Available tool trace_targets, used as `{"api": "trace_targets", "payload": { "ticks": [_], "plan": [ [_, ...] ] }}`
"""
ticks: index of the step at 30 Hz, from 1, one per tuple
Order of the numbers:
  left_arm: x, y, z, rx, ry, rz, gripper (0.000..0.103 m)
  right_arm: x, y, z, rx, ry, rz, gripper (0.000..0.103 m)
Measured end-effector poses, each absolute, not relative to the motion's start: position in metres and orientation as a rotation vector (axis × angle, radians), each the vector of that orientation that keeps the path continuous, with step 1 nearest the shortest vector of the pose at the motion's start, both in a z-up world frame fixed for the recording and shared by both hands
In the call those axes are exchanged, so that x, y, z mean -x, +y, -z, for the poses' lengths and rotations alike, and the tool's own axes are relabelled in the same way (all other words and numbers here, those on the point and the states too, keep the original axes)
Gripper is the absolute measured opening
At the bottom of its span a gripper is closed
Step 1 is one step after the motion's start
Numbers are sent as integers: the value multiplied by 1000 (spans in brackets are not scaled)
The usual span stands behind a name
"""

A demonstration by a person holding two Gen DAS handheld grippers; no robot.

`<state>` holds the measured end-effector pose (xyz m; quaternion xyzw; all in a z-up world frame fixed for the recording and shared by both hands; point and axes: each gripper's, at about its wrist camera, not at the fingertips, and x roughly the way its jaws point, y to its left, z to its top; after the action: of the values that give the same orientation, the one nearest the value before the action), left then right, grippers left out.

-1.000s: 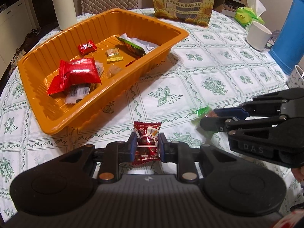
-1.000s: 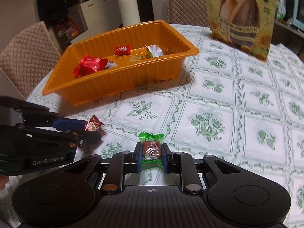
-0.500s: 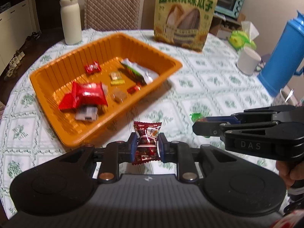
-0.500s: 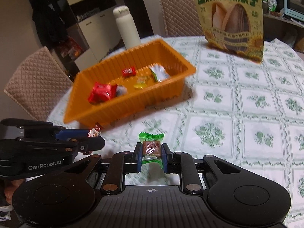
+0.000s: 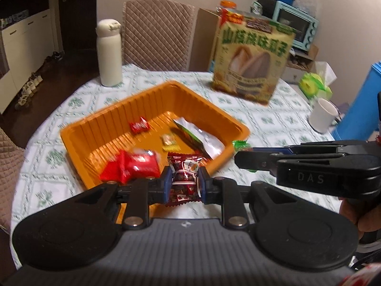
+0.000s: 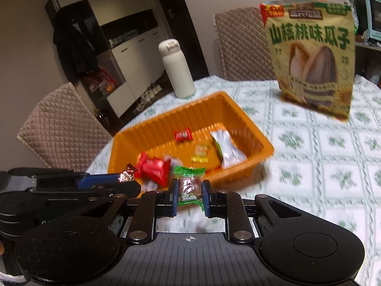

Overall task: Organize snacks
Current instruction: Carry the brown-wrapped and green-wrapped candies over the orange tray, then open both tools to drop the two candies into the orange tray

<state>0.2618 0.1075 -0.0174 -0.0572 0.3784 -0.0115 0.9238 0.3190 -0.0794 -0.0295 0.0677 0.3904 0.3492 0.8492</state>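
Seed bag (image 6: 312, 54), big green print: 山核桃味瓜子
Seed bag, dark band above it: 三只松鼠, blurred in my right view
My right gripper (image 5: 240, 153), raised letters on its black side, seen from my left camera: DAS
Snack wrappers in the orange tray (image 5: 100, 128): print too blurred to read
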Motion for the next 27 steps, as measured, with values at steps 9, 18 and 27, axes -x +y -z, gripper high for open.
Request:
{"api": "trace_targets", "payload": {
  "ticks": [9, 18, 27],
  "plan": [
    [-299, 136, 16, 119, 752, -35, 21, -360, -45, 27, -135, 811, -745, 21],
    [-337, 155, 30, 90, 779, -67, 21, -397, -19, 42, -105, 834, -715, 21],
    [-361, 168, 45, 75, 810, -86, 21, -416, -8, 58, -104, 868, -690, 21]
  ]
}}
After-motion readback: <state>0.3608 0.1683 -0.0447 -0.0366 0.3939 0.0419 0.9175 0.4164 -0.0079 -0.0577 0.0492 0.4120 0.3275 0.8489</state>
